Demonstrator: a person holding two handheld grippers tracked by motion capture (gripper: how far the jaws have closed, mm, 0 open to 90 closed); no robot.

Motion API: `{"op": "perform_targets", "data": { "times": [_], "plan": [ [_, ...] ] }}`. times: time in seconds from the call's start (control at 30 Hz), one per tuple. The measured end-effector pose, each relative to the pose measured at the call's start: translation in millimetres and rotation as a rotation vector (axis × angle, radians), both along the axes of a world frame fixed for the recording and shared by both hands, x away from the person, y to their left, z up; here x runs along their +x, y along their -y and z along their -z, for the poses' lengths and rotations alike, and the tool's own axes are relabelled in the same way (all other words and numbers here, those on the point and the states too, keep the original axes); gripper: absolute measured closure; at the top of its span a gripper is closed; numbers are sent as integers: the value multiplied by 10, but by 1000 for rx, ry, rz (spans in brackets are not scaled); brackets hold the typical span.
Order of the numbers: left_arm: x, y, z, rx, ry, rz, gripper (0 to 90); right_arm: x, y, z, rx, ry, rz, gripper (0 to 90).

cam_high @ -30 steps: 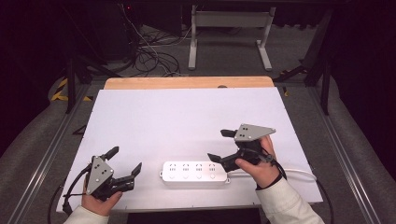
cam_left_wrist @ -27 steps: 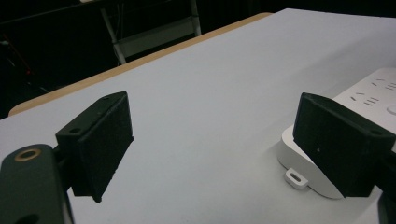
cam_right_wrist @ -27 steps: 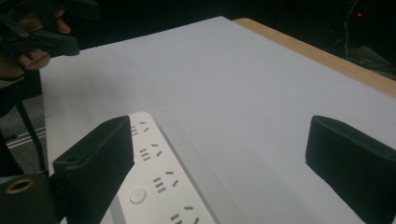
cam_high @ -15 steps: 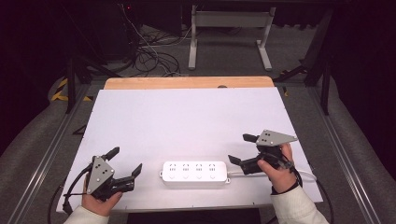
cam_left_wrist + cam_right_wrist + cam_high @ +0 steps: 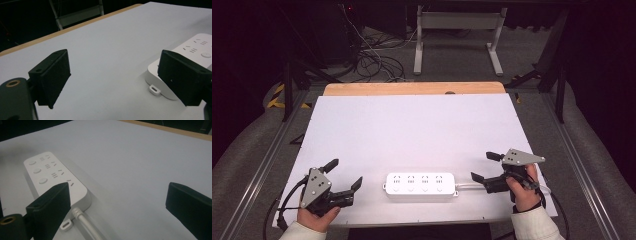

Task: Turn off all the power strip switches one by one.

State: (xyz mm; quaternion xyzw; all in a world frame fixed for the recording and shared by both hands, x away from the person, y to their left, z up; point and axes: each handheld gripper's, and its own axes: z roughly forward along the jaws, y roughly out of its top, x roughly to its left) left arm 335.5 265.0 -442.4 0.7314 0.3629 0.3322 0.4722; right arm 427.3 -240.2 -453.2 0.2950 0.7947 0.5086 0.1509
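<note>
While the white power strip (image 5: pixel 421 186) lies flat near the bench's (image 5: pixel 412 125) front edge, the left claw (image 5: pixel 343 180) and right claw (image 5: pixel 482 167) flank its ends, both spread wide and empty, seemingly poised to grip it.

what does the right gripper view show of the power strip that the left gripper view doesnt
The right gripper view alone shows the white cord leaving the power strip at its near end, plus three round buttons in a row. The left gripper view alone shows the strip's opposite, cordless end. Both views share the strip's socket slots, a small mounting tab at the end, the white table with its wooden edge, and an open claw holding nothing.
</note>
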Motion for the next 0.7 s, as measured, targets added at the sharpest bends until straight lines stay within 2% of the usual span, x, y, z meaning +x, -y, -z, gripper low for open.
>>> {"op": "perform_targets", "data": {
  "times": [0.53,0.6,0.7],
  "plan": [
    [15,-42,70,28,-2,5,127,-126,49,250,-58,-41,16,61],
    [26,-46,77,10,-17,-2,127,-131,49,250,-58,-38,16,61],
    [31,-54,72,-12,-39,-3,126,-136,67,222,-31,-27,26,61]
  ]
}}
